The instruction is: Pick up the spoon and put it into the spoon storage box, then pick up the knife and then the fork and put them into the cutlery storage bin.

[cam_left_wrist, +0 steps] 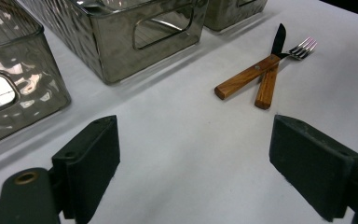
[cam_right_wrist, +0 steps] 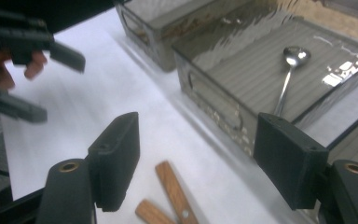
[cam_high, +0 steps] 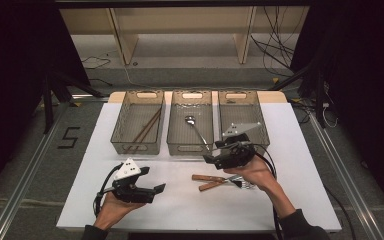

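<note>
A knife and a fork, both with wooden handles, lie crossed on the white table. From above they sit at centre right, handles pointing left. My right gripper hovers open just above and behind them, and its own view has the two handle ends below its parted jaws. My left gripper is open near the front left, aimed at the cutlery across bare table. A spoon lies in the middle basket.
Three mesh baskets stand in a row at the back. The left basket holds brown sticks; the right basket is partly behind my right gripper. The left gripper and its hand also appear far off in the right gripper view.
</note>
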### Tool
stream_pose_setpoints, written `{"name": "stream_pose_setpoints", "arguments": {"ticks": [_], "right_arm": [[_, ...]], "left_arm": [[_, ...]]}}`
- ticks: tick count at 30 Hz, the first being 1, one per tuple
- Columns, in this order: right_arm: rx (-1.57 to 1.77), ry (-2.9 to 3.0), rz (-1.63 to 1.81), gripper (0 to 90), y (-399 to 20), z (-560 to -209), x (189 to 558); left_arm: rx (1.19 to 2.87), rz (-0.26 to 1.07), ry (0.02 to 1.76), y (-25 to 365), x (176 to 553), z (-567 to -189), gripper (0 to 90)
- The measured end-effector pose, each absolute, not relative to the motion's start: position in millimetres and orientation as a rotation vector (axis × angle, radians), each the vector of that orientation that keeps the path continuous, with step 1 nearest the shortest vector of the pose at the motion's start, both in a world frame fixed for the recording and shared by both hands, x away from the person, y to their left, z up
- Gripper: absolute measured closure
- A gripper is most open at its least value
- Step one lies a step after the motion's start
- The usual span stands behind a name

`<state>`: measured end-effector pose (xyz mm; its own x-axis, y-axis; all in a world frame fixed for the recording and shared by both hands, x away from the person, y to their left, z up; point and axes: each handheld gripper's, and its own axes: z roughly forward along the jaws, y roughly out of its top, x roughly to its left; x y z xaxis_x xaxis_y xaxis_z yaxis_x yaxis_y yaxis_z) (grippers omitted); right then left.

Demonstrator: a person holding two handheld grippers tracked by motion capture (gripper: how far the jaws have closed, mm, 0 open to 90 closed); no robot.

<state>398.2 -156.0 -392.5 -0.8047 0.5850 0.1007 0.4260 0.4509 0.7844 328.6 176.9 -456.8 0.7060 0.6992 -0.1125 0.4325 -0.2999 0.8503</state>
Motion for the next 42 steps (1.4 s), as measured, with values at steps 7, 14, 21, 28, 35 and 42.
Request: {"name": "stream_pose_setpoints", "arguments": {"ticks": [7,14,21,28,35,42], "right_arm": [[0.843,2.526,1.236,31.3,-160.8,-408.6,386.8],[0.795,2.571,1.192,31.3,-159.3,-411.0,384.0],[0.791,2.635,1.132,30.9,-160.9,-423.3,386.1],[0.781,2.664,1.062,30.9,-162.9,-431.4,387.6],[0.762,2.680,1.016,31.2,-160.8,-434.5,386.4],[0.741,2.698,0.965,31.8,-160.6,-438.7,387.9]], "left_arm": [[1.924,0.337,0.867,177.1,327.9,-458.5,15.8],[1.932,0.326,0.867,177.0,328.4,-459.1,15.8],[1.932,0.317,0.876,177.4,330.4,-459.8,15.8],[1.929,0.313,0.882,179.5,331.1,-460.5,15.8],[1.933,0.313,0.876,180.0,330.5,-461.4,15.8],[1.924,0.312,0.877,179.7,330.3,-460.7,15.8]]}}
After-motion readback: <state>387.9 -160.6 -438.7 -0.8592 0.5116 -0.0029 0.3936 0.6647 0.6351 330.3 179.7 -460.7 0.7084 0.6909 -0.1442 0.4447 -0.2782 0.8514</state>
